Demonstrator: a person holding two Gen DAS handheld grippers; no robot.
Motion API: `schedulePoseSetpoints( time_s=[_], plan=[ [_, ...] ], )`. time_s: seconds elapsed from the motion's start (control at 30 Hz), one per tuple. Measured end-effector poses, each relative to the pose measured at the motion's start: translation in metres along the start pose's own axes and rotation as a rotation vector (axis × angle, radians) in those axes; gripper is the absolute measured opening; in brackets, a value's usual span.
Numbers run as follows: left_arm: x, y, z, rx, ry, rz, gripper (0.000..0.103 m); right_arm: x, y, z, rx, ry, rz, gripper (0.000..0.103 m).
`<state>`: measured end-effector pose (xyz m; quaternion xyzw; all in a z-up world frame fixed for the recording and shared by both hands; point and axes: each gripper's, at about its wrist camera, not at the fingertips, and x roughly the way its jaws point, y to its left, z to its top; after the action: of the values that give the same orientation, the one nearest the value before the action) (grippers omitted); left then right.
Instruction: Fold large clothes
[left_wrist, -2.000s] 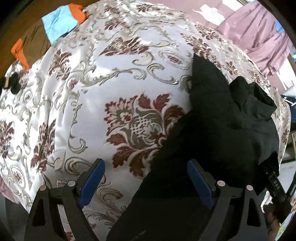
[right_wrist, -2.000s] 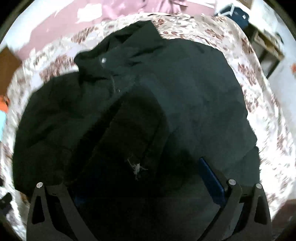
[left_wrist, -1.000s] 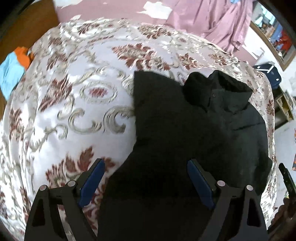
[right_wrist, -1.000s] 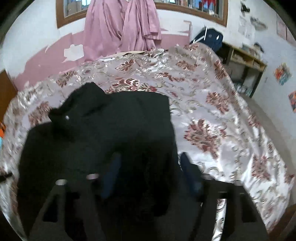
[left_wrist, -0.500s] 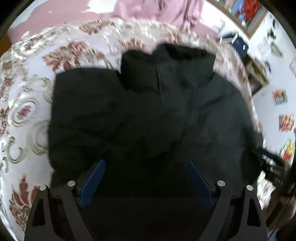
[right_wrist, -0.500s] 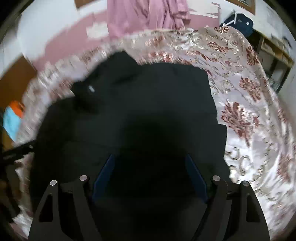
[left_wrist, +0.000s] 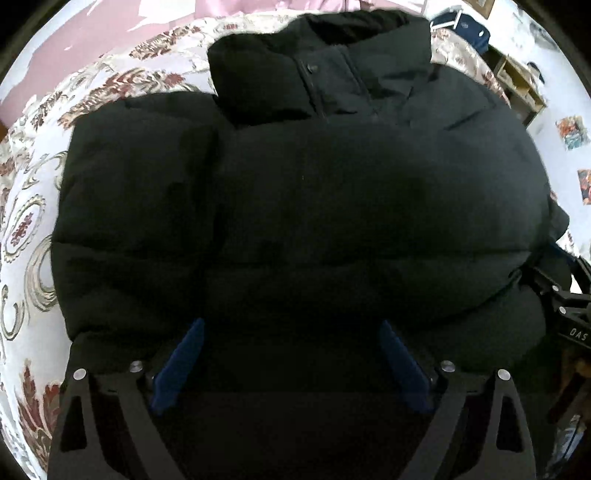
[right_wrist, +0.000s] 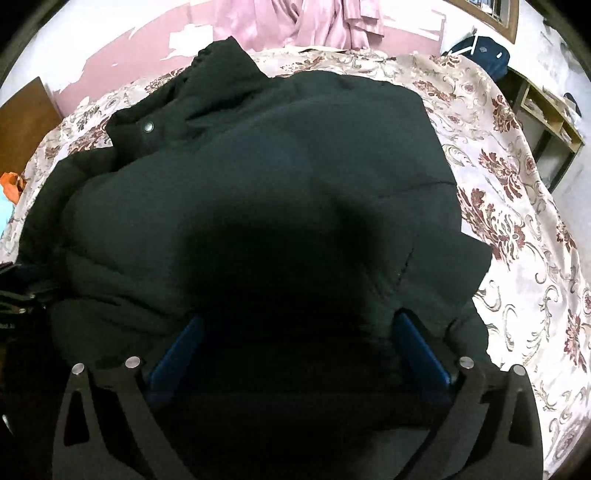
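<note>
The black padded jacket (left_wrist: 303, 206) lies spread over the bed (right_wrist: 517, 206), collar (left_wrist: 314, 62) toward the far wall and pink curtains (right_wrist: 295, 22), its front closed with a snap (right_wrist: 149, 127) showing near the neck. Both tools sit low at its near edge. The left gripper (left_wrist: 288, 354) has its blue fingers (left_wrist: 177, 365) set wide, with the dark bulk of the jacket filling the space between them; the right gripper (right_wrist: 299, 347) is the same, fingers (right_wrist: 421, 354) wide apart over the fabric. Neither looks to be pinching anything yet, though the hem itself is lost in shadow and I can't see exactly where cloth meets pad.

What worries me from here is the padding. It is thick and springy, so if the fingers close on only the top layer, I'd expect the lower layer to stay behind and the fold to come up lopsided. Closing too shallow on such slippery shell fabric could let it slide out midway through a lift. The satin-looking bedspread (left_wrist: 33, 221) is slick too, so a pull from one side alone might drag the whole jacket across it instead of folding it. And the part bunched at the right edge (right_wrist: 469, 258) could get trapped underneath and leave a lump.
</note>
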<state>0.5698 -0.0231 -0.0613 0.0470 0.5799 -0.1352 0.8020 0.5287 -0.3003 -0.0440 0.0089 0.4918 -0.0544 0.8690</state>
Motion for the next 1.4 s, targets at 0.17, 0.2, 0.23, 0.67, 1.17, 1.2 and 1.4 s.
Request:
schedulePoseSetpoints(
  time_s=[0.17, 0.2, 0.23, 0.67, 1.17, 1.2, 1.4],
  plan=[
    [0.000, 0.003, 0.007, -0.018, 0.078, -0.049, 0.099, -0.001, 0.003, 0.008, -0.028, 0.038, 0.000, 0.102],
    [-0.003, 0.008, 0.010, -0.021, 0.101, -0.076, 0.099, -0.001, 0.003, 0.009, -0.032, 0.053, 0.009, 0.102],
    [-0.007, 0.011, 0.012, -0.028, 0.118, -0.100, 0.099, -0.002, 0.002, 0.012, -0.040, 0.078, 0.022, 0.102],
    [-0.063, 0.116, 0.072, -0.303, 0.056, -0.149, 0.100, -0.048, 0.004, 0.125, -0.257, 0.309, 0.160, 0.102],
    [-0.005, 0.103, 0.198, -0.212, 0.102, -0.088, 0.100, 0.021, 0.093, 0.257, -0.313, 0.162, 0.125, 0.102],
    [0.001, 0.103, 0.201, -0.205, 0.112, -0.079, 0.100, 0.033, 0.096, 0.260, -0.314, 0.183, 0.131, 0.102],
    [0.033, 0.104, 0.222, -0.216, 0.155, -0.030, 0.100, 0.082, 0.117, 0.277, -0.355, 0.272, 0.094, 0.102]
  ],
)
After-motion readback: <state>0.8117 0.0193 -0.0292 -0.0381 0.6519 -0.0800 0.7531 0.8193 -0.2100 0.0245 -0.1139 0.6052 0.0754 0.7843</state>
